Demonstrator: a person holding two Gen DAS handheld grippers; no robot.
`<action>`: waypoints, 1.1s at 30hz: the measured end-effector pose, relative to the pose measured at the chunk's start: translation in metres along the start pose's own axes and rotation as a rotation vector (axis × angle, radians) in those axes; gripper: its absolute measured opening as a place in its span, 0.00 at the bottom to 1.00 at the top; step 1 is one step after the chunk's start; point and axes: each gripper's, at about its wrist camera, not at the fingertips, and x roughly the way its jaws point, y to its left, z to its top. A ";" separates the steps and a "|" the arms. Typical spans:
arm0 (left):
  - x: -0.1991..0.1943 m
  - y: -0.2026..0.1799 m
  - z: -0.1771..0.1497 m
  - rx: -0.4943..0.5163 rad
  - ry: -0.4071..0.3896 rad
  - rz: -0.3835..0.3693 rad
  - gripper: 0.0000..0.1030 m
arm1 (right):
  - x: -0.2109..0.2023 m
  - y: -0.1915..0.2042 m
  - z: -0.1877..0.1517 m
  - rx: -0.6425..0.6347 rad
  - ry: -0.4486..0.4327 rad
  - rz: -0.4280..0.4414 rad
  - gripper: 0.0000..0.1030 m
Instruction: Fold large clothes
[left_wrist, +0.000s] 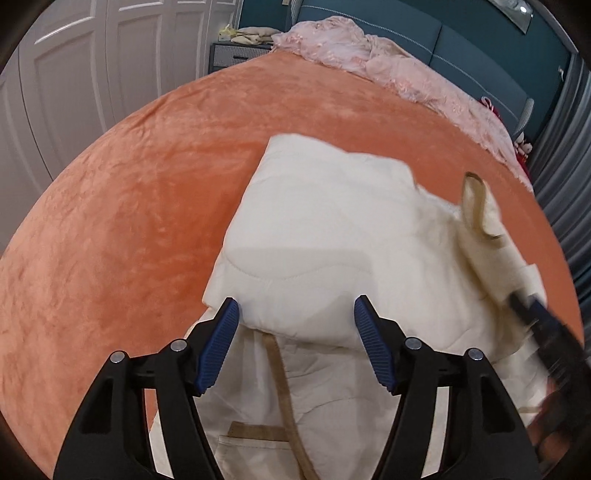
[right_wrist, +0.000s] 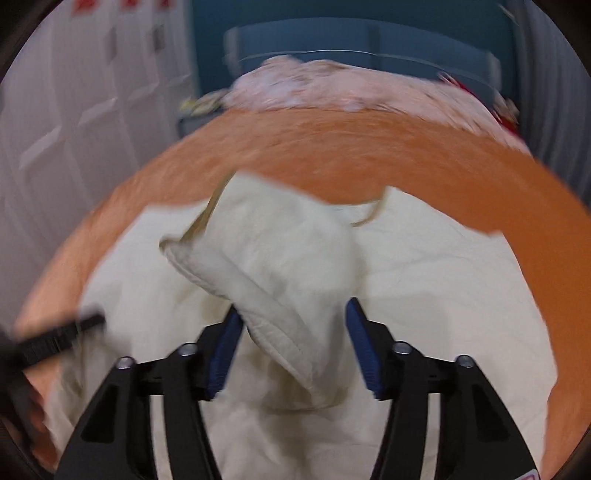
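A large cream quilted garment (left_wrist: 332, 229) with tan trim lies on the orange bed cover (left_wrist: 129, 206). My left gripper (left_wrist: 295, 314) is open, its blue pads on either side of a folded edge of the garment. My right gripper (right_wrist: 293, 314) is open around a raised sleeve or cuff (right_wrist: 273, 258) of the same garment (right_wrist: 443, 288); this view is blurred. The right gripper also shows at the right edge of the left wrist view (left_wrist: 532, 310), by a lifted flap with a tan loop (left_wrist: 476, 199).
A pink lacy blanket (left_wrist: 369, 59) is heaped at the head of the bed, before a teal headboard (left_wrist: 461, 40). White wardrobe doors (left_wrist: 92, 74) stand to the left. A nightstand (left_wrist: 236, 55) is at the far left corner. Grey curtains (left_wrist: 565, 155) hang on the right.
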 end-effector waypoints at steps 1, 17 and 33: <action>0.003 0.001 -0.002 0.003 0.003 0.003 0.61 | -0.007 -0.020 0.000 0.083 -0.012 0.006 0.41; 0.009 0.020 -0.001 -0.250 0.088 -0.179 0.65 | -0.037 -0.170 -0.043 0.458 -0.010 0.032 0.57; -0.028 0.035 0.001 -0.200 -0.023 -0.135 0.12 | -0.066 -0.115 -0.047 0.206 -0.009 0.070 0.12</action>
